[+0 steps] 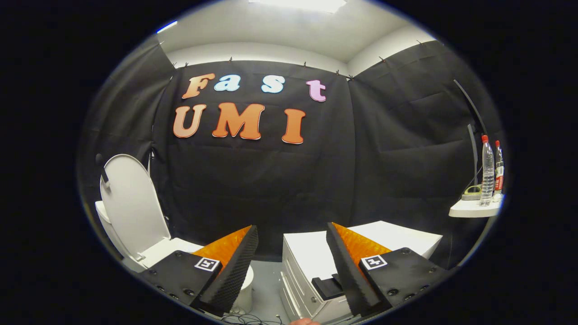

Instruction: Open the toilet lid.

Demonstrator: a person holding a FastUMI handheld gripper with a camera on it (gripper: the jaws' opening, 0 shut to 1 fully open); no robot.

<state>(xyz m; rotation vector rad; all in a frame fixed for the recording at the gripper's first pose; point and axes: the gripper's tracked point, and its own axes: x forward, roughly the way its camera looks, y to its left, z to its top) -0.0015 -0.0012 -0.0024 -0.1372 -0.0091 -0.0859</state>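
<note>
The gripper [292, 232] has its two fingers spread wide apart, and nothing is between them. The toilet [156, 253] sits to the left, partly behind the left finger. Its toilet lid [132, 203] is already up, standing tall and leaning back toward the black wall. A white cabinet [311, 257] with drawers sits near the right finger. Far off on the right, a small white shelf [474, 208] holds what look like two bottles [487, 174].

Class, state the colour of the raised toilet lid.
White; the toilet lid shows best in the gripper view, upright, beyond the open tongs.
</note>
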